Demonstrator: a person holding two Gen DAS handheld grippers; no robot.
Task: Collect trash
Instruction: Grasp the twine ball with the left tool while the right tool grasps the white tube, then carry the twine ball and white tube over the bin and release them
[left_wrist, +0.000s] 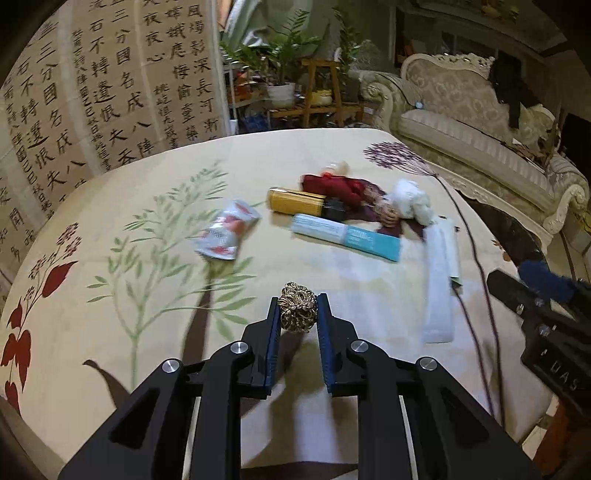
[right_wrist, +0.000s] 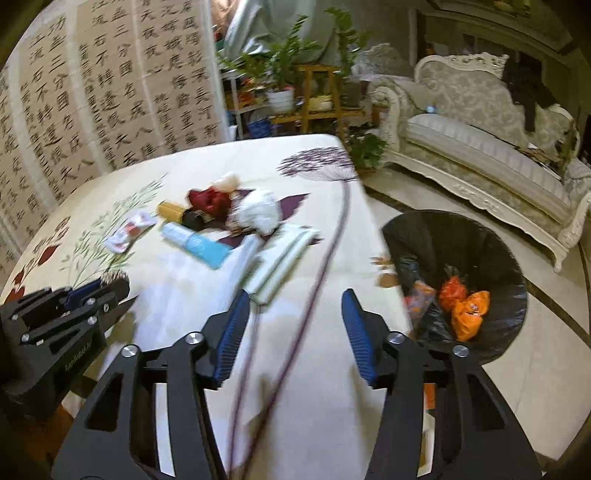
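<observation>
1. The left gripper (left_wrist: 298, 314) pinches a golden tangle of wire (left_wrist: 297, 308) between its blue pads, over the near part of the table (left_wrist: 166, 350).
2. The tangle sits right at the fingertips, one pad pressed to each side of it.
3. The right gripper (right_wrist: 295, 314) is spread wide with nothing between its fingers, over the table's right edge.
4. Just to its right, on the floor beside the table, stands a bin lined with a black bag (right_wrist: 461, 236), with orange wrappers (right_wrist: 465, 306) lying inside.
5. More litter lies on the flowered cloth: a crumpled red-and-white packet (left_wrist: 227, 232) sits on its own, well left of the main heap.
6. In the heap, a yellow tube with a black cap (left_wrist: 304, 203) lies just beside a dark red cloth (left_wrist: 340, 186).
7. A blue-and-white flat box (left_wrist: 345, 236) lies in front of the tube, close to it.
8. A white wad of tissue (left_wrist: 410, 201) rests to the right of the red cloth.
9. A long white wrapper (left_wrist: 439, 280) stretches toward the near edge, right of the box.
10. In the left wrist view, the right gripper shows at the far right, dark and blurred.
</observation>
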